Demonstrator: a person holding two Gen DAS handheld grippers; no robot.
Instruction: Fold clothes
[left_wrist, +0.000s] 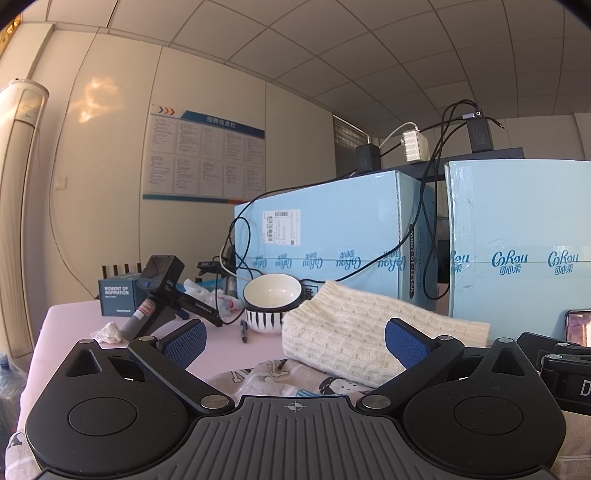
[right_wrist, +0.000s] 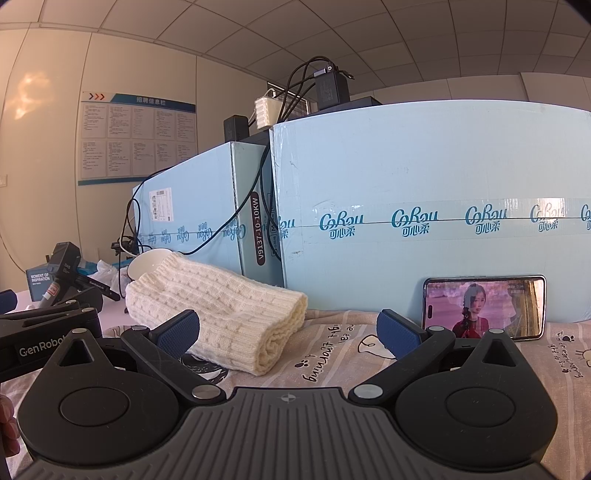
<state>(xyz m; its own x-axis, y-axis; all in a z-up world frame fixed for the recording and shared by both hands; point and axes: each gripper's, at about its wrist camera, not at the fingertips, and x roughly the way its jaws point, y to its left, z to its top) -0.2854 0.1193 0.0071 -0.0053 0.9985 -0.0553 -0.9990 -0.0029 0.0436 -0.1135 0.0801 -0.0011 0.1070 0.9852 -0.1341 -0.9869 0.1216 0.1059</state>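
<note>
**Desk:** On the pink table, what does the left wrist view show?

**Reporter:** Spread wide and empty, the left gripper (left_wrist: 295, 341) hovers low over a printed garment (left_wrist: 275, 376). A folded cream knit sweater (left_wrist: 369, 332) lies just ahead, between its blue pads (left_wrist: 188, 343). Behind stand a striped bowl (left_wrist: 271, 301), a pen (left_wrist: 243, 329), a spare handheld gripper (left_wrist: 159, 291) and blue cartons (left_wrist: 332, 236) draped with cables.

**Desk:** And the right wrist view?

**Reporter:** Equally wide and empty, the right gripper (right_wrist: 290, 332) is level above the printed garment (right_wrist: 340, 354). The sweater (right_wrist: 221, 314) sits ahead to its left, touching the left pad. A phone (right_wrist: 484, 308) leans against the nearer carton (right_wrist: 443, 166).
</note>
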